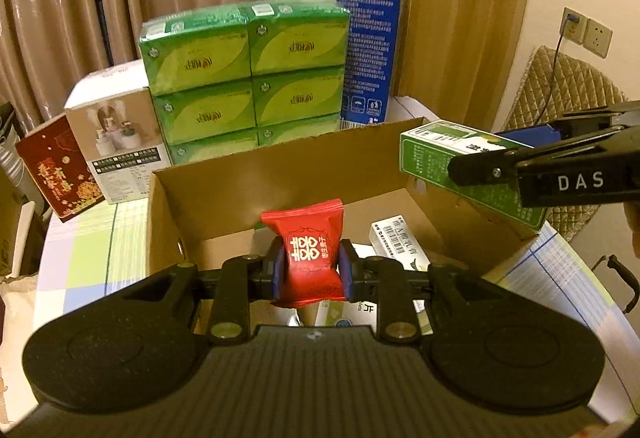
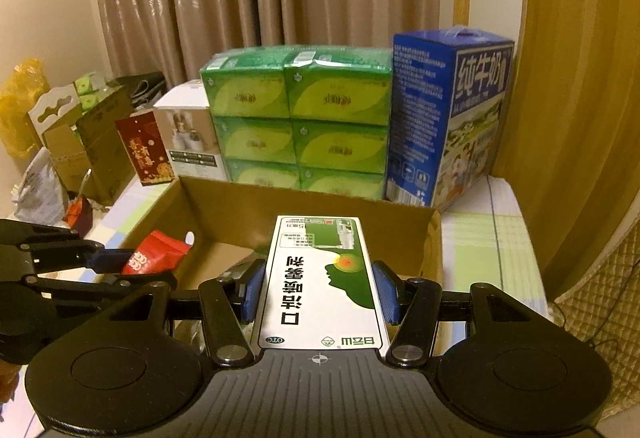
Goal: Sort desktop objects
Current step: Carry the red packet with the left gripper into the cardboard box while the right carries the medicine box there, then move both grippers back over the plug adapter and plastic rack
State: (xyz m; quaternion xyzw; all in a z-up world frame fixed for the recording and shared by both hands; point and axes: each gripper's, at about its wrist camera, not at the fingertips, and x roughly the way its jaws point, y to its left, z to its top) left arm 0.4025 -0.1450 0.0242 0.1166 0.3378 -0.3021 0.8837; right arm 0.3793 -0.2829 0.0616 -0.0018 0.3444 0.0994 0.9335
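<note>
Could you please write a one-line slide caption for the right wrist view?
Right gripper holds a white-and-green medicine box over the open cardboard box.

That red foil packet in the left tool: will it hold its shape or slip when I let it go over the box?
The red packet looks soft: it puckers where the left tool pinches it, so it may sag. Its glossy wrapper could slide. It seems light, so it will probably drop into the cardboard box without bouncing.

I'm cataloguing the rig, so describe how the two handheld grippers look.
Both match: matte black bodies with a ribbed top plate, a round disc on each side, black linkage arms with silver pivot bolts, and blue finger pads. The right gripper shows white "DAS" lettering on its side in the left wrist view. The left gripper shows no lettering.
</note>
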